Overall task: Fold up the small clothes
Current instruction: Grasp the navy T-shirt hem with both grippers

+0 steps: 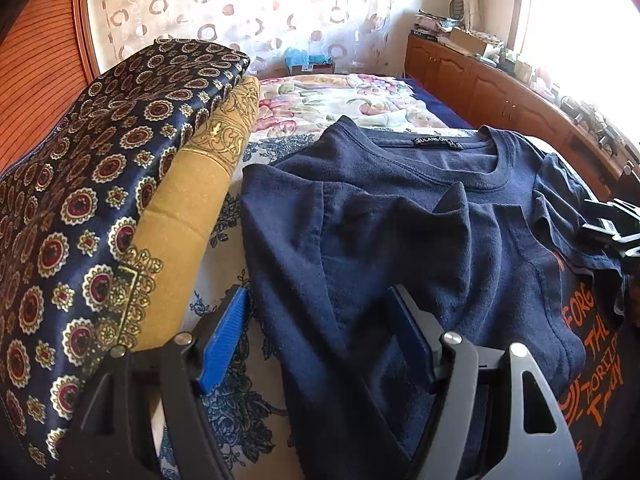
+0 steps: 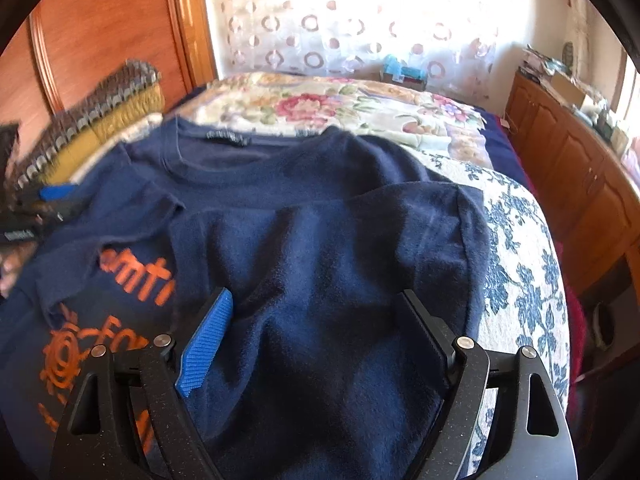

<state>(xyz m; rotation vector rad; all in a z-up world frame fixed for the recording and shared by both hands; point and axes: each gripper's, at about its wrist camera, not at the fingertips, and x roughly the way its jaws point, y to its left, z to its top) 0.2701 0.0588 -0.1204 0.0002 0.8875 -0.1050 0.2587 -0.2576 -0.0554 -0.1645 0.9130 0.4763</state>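
A navy T-shirt (image 1: 420,232) with orange print lies front up on the bed, collar toward the far end. Both its sides are folded in over the middle. It also shows in the right wrist view (image 2: 320,248). My left gripper (image 1: 320,304) is open and empty, its blue pads straddling the shirt's folded left edge. My right gripper (image 2: 316,312) is open and empty, low over the shirt's folded right side. The right gripper shows at the right edge of the left wrist view (image 1: 612,228). The left gripper shows blurred at the left of the right wrist view (image 2: 48,204).
A stack of folded blankets (image 1: 120,184), navy patterned over mustard, stands on the bed left of the shirt. The bed (image 2: 520,264) has a floral cover. A wooden cabinet (image 2: 580,184) runs along the right. A curtained window (image 1: 240,12) is behind.
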